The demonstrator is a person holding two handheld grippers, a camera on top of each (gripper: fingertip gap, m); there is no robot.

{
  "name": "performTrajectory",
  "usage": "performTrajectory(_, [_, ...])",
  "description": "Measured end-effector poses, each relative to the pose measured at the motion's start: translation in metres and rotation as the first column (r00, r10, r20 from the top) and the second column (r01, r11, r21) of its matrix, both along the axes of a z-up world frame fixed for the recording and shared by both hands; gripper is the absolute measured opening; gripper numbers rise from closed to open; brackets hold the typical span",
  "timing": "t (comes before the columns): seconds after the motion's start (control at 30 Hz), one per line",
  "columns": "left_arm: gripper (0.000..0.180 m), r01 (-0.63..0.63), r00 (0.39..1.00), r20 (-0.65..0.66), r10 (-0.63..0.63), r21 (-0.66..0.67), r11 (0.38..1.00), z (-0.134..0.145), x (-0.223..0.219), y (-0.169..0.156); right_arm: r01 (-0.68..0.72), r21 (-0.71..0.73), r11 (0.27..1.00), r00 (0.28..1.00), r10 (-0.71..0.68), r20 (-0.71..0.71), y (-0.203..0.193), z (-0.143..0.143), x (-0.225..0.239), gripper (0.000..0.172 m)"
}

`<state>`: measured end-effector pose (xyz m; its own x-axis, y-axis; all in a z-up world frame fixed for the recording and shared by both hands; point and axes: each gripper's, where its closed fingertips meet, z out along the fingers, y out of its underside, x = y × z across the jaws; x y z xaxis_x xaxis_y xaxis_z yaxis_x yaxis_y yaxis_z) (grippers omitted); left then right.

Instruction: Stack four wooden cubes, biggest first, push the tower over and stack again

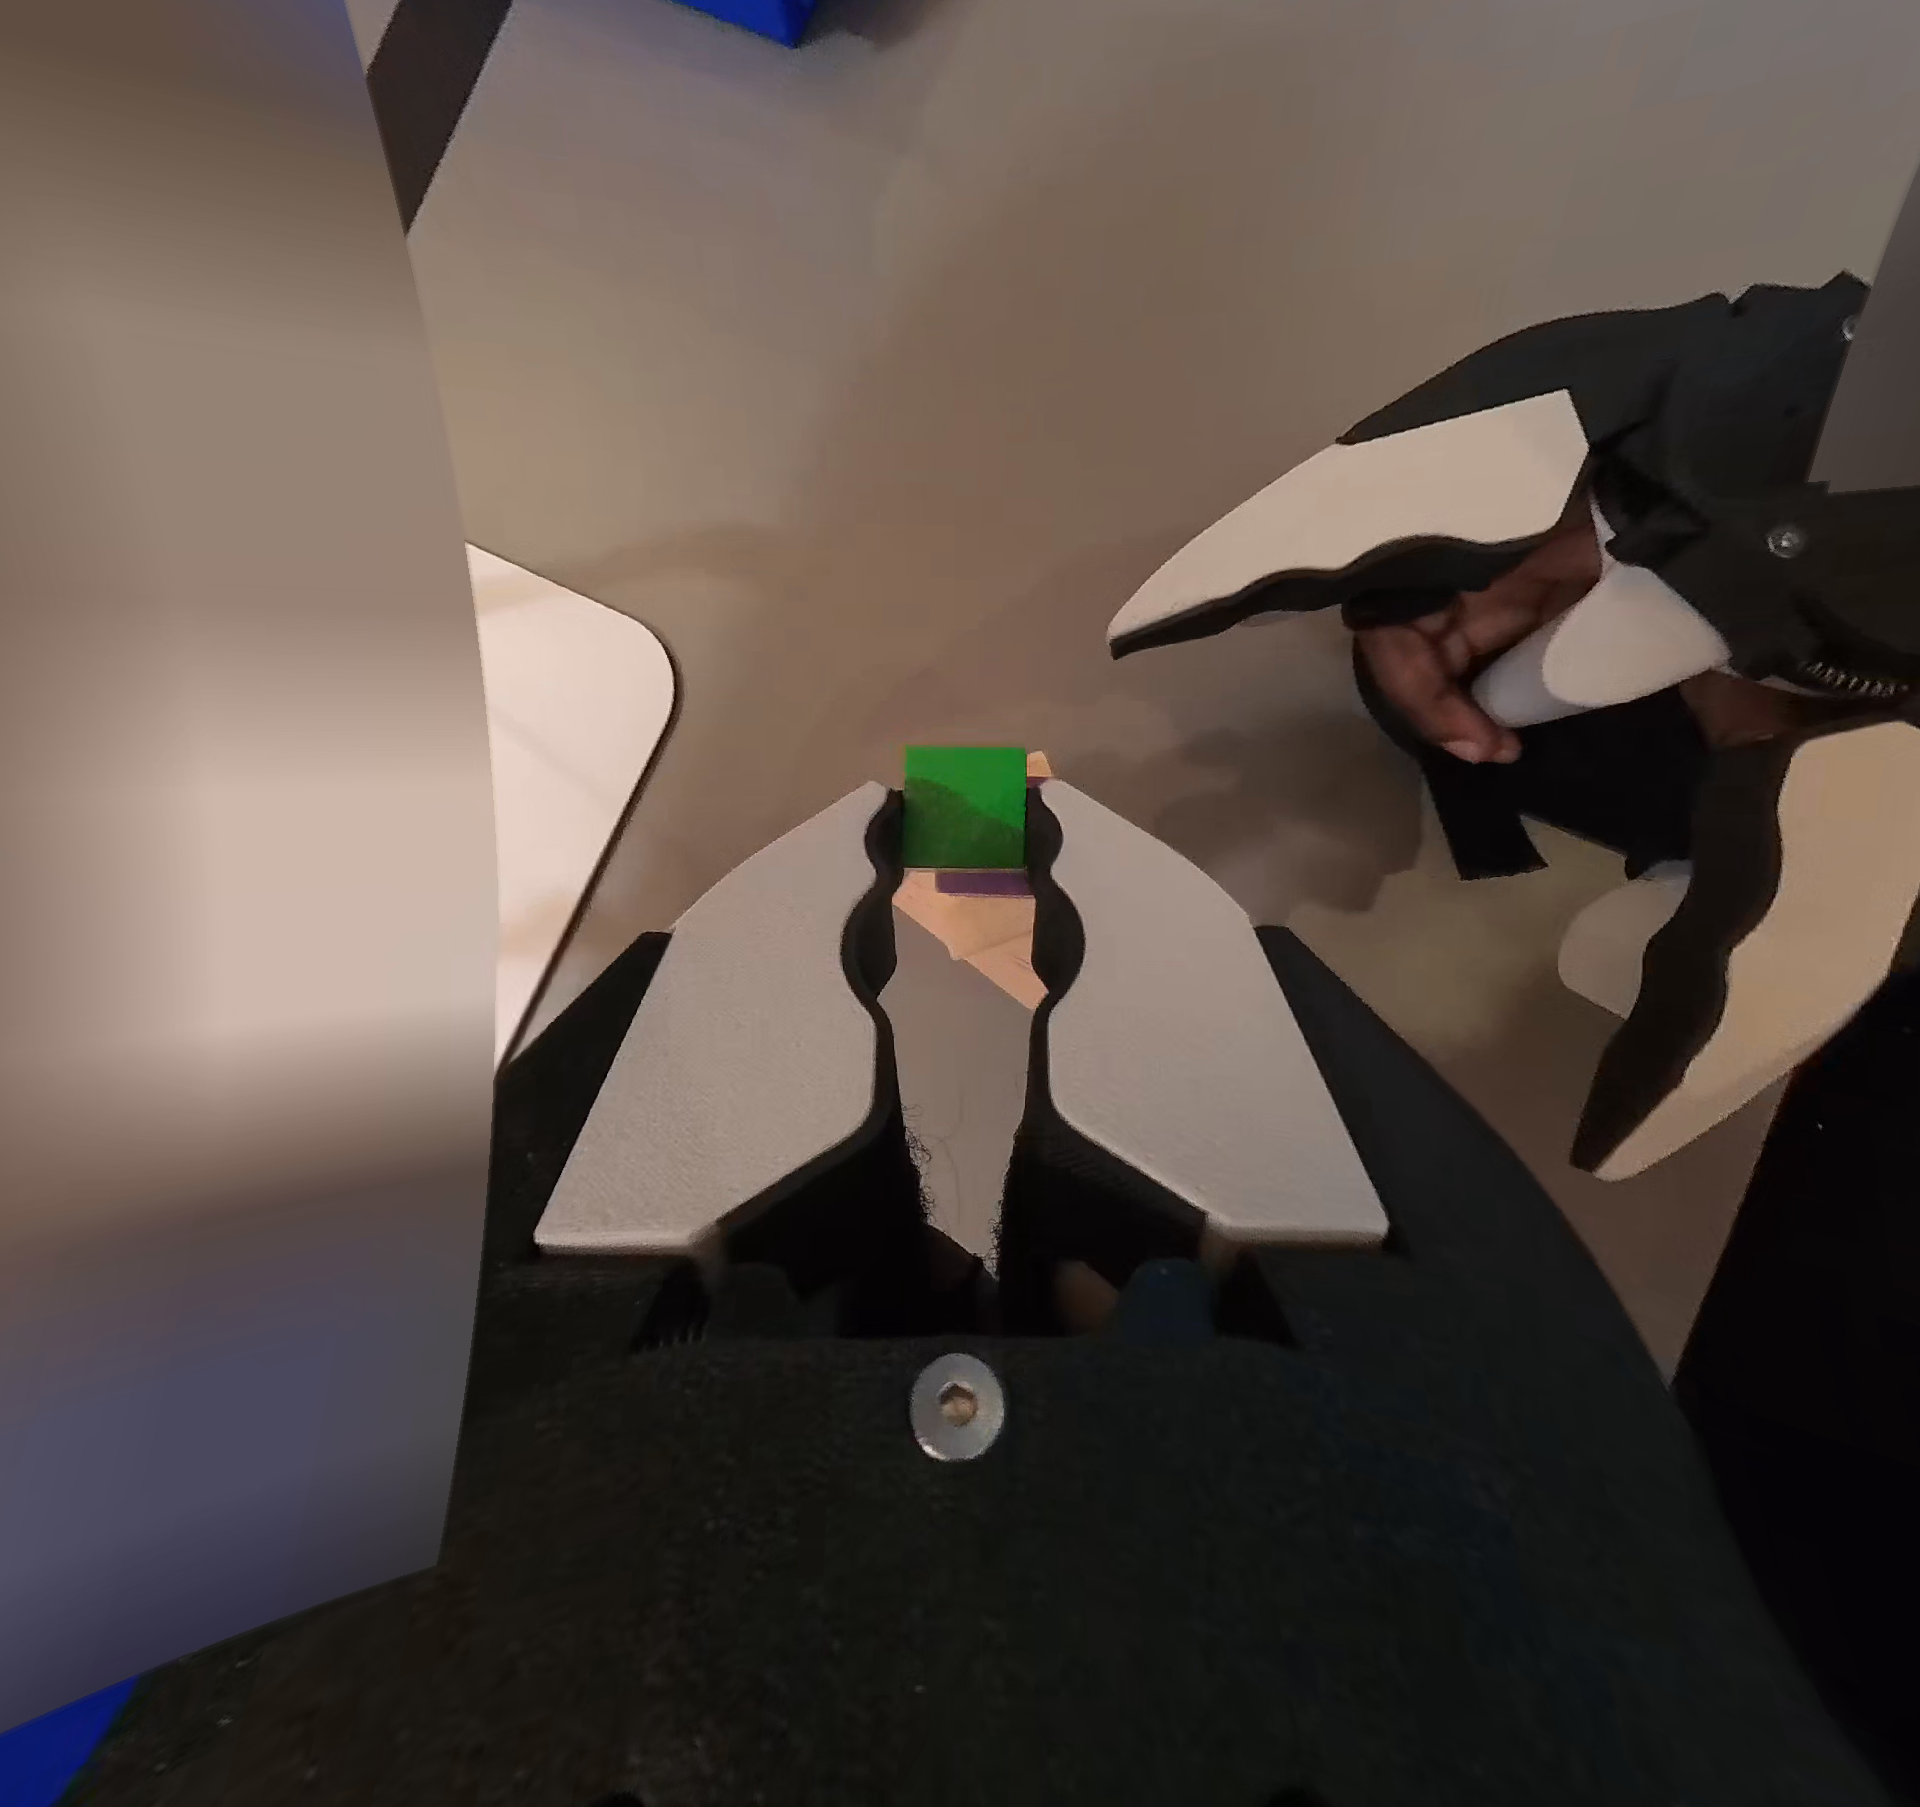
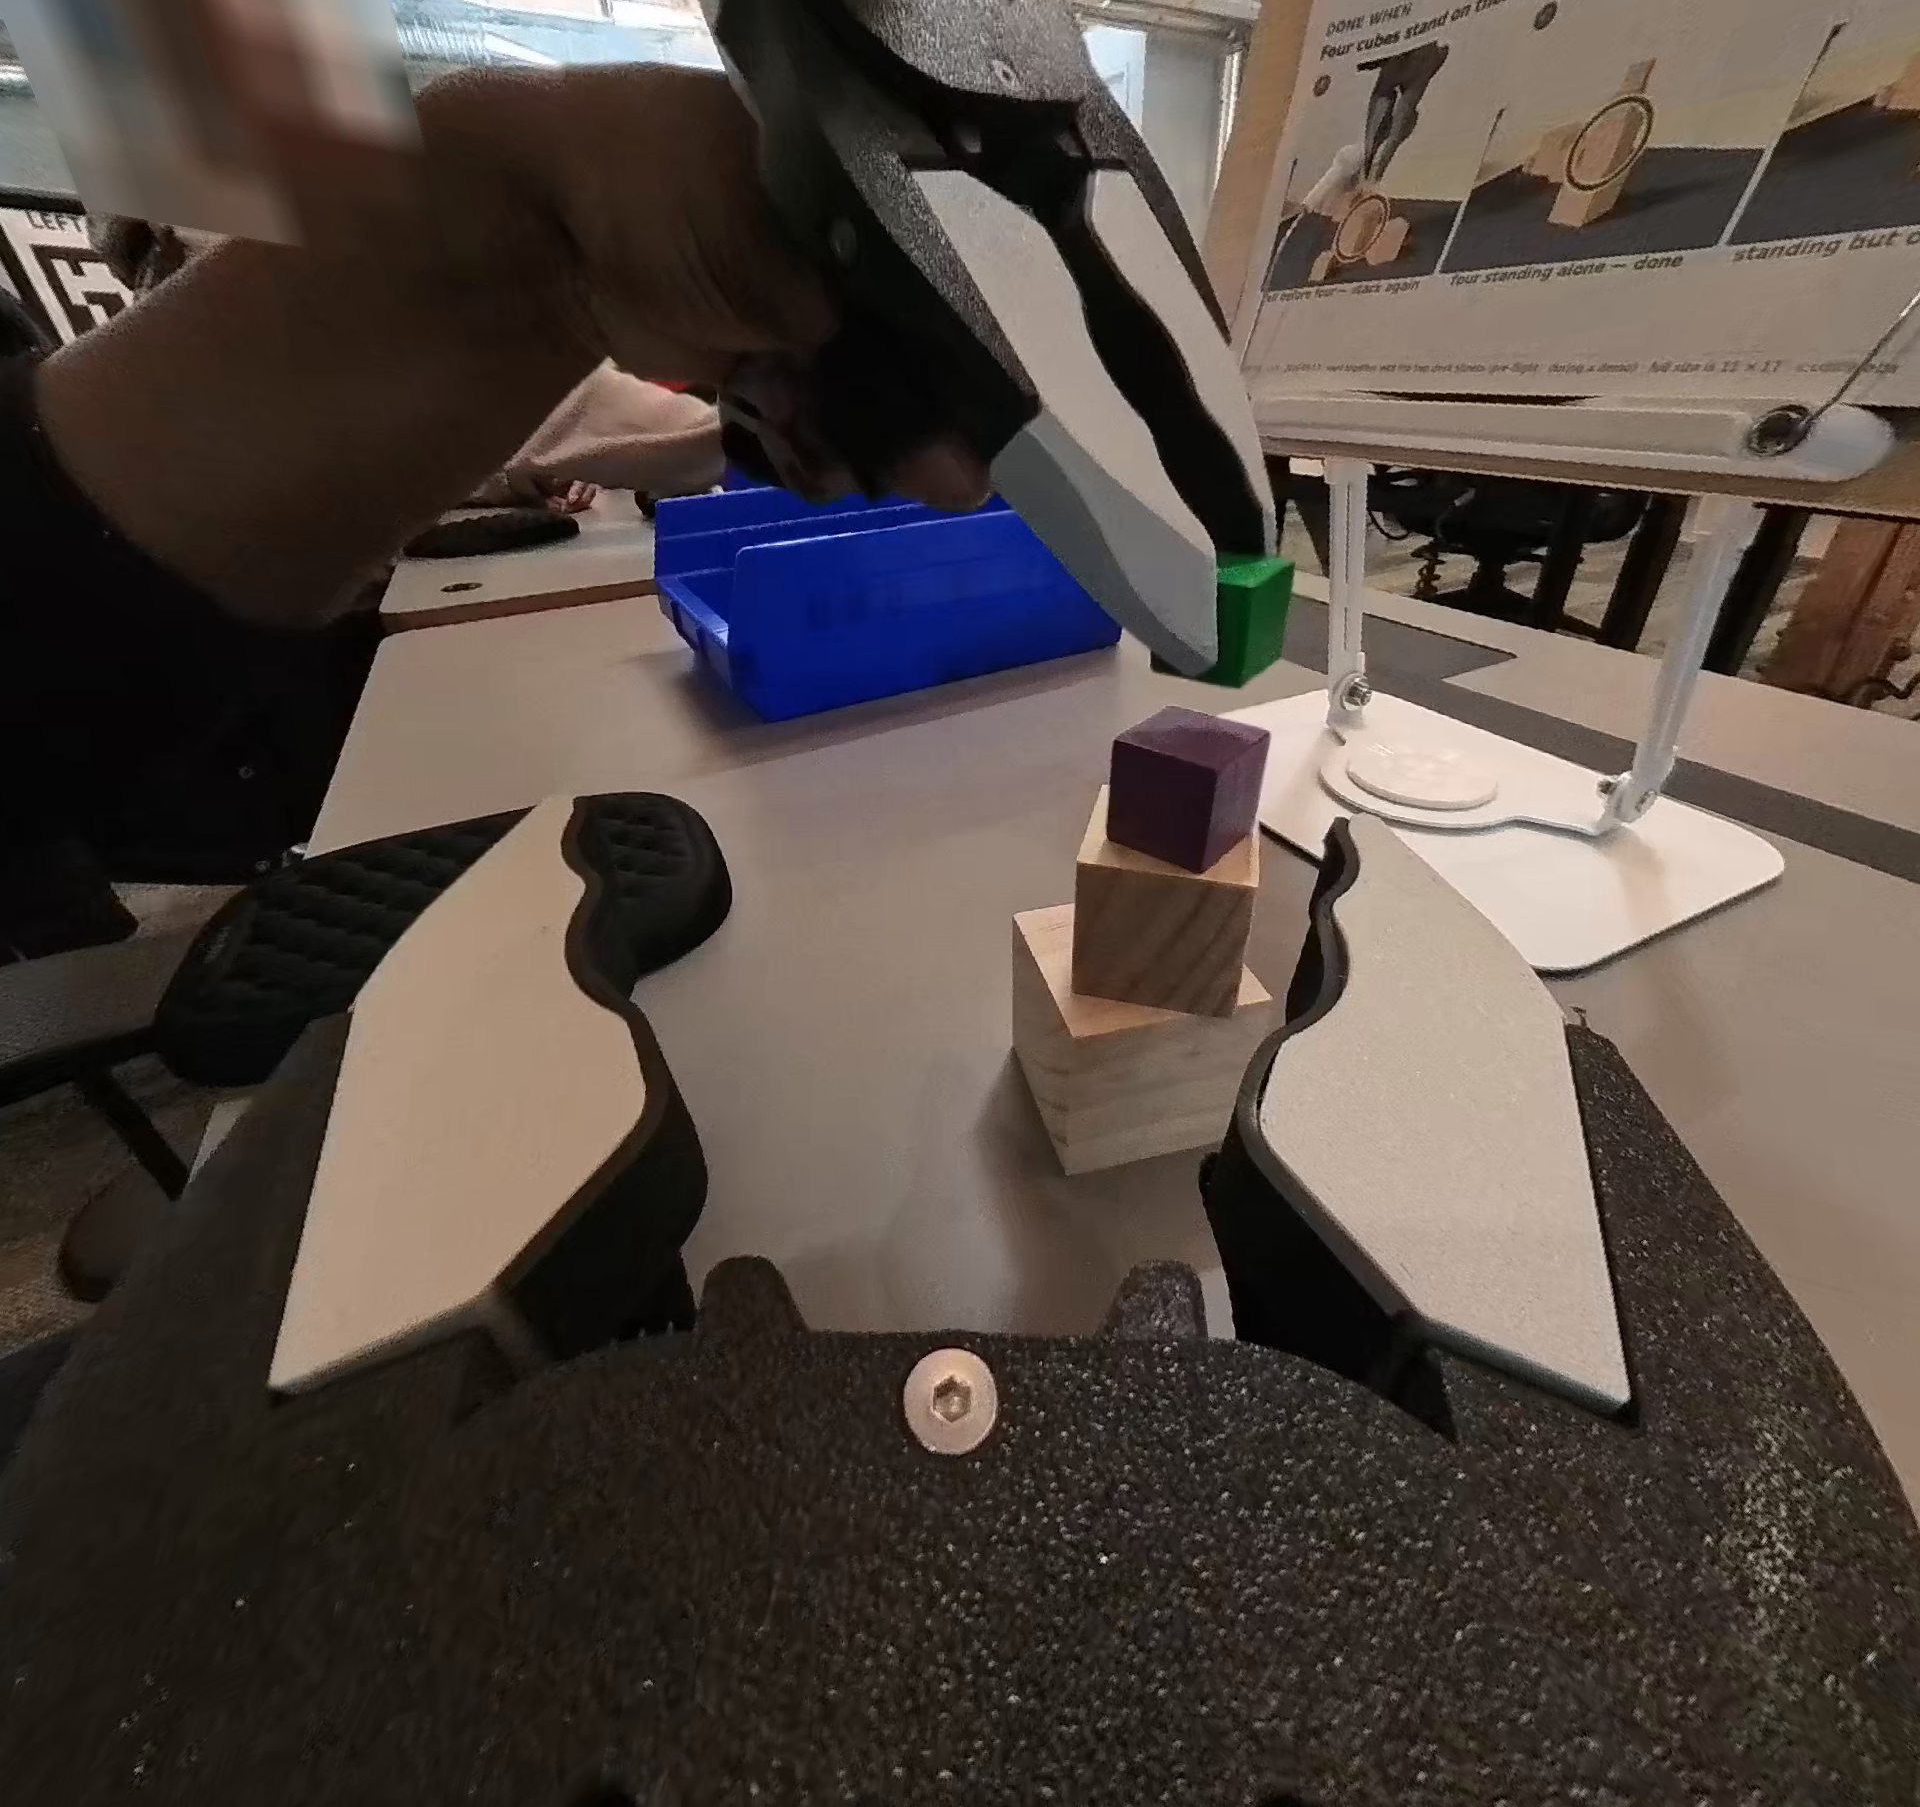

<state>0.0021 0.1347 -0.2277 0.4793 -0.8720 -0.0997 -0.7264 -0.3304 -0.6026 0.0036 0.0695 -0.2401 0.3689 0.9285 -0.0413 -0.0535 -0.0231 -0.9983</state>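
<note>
My left gripper [image 1: 964, 807] is shut on a small green cube [image 1: 964, 807] and holds it in the air just above a stack of cubes. In the right wrist view the left gripper [image 2: 1221, 614] shows from the side with the green cube [image 2: 1252, 619] at its tips. The stack is a purple cube [image 2: 1184, 786] on a mid-size wooden cube [image 2: 1164, 916] on a larger wooden cube [image 2: 1127, 1077]. My right gripper [image 2: 997, 874] is wide open and empty, low on the table, with the stack just inside its right finger [image 2: 1382, 926]. It also shows in the left wrist view [image 1: 1351, 884].
A blue plastic bin [image 2: 873, 604] stands on the grey table [image 2: 831, 874] behind the stack. A white stand base [image 2: 1538, 843] carrying an instruction sheet [image 2: 1579, 95] sits at the back right. A person's arm [image 2: 364, 386] reaches in from the left.
</note>
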Motion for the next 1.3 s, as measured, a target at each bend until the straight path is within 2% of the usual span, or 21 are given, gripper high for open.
performTrajectory(0.13, [0.022,-0.001,0.999,-0.05,0.001,0.0,1.0,-0.006,-0.005,0.0,0.0,0.006,1.0,1.0,0.0,0.004,-0.001,0.0,0.0,0.124])
performTrajectory(0.63, [0.024,0.021,1.0,-0.01,-0.021,-0.016,1.0,-0.013,0.001,0.001,-0.003,-0.002,1.0,1.0,0.003,0.002,0.0,0.0,0.0,0.124])
performTrajectory(0.73, [0.038,0.036,0.999,0.029,-0.035,-0.021,0.999,-0.007,0.003,-0.002,-0.003,-0.003,1.0,1.0,0.003,0.002,0.001,-0.001,0.0,0.124])
performTrajectory(0.83, [0.061,0.05,0.997,0.063,-0.049,-0.007,0.999,0.001,0.002,-0.007,-0.002,-0.004,1.0,1.0,0.002,0.001,0.001,0.0,0.0,0.124])
performTrajectory(0.9, [0.083,0.068,0.988,0.132,-0.078,0.081,0.994,0.012,0.003,-0.01,-0.002,-0.004,1.0,1.0,0.002,-0.002,0.001,0.0,0.001,0.124])
performTrajectory(1.0, [0.1,0.049,0.966,0.237,-0.1,0.214,0.976,0.019,0.0,-0.017,-0.003,-0.004,1.0,1.0,0.003,0.001,0.001,0.0,0.0,0.124])
performTrajectory(1.13, [0.129,0.004,0.918,0.371,-0.138,0.34,0.941,0.014,-0.013,-0.037,-0.003,0.005,1.0,1.0,0.003,0.013,0.0,-0.001,-0.001,0.124])
performTrajectory(1.2, [0.144,-0.045,0.887,0.445,-0.123,0.349,0.936,0.01,-0.023,-0.047,0.0,0.001,1.0,1.0,0.0,0.01,0.0,-0.001,0.0,0.124])
performTrajectory(1.3, [0.146,-0.123,0.822,0.561,-0.098,0.344,0.931,0.009,-0.039,-0.061,0.002,-0.005,1.0,1.0,-0.002,0.006,0.001,-0.001,0.0,0.124])
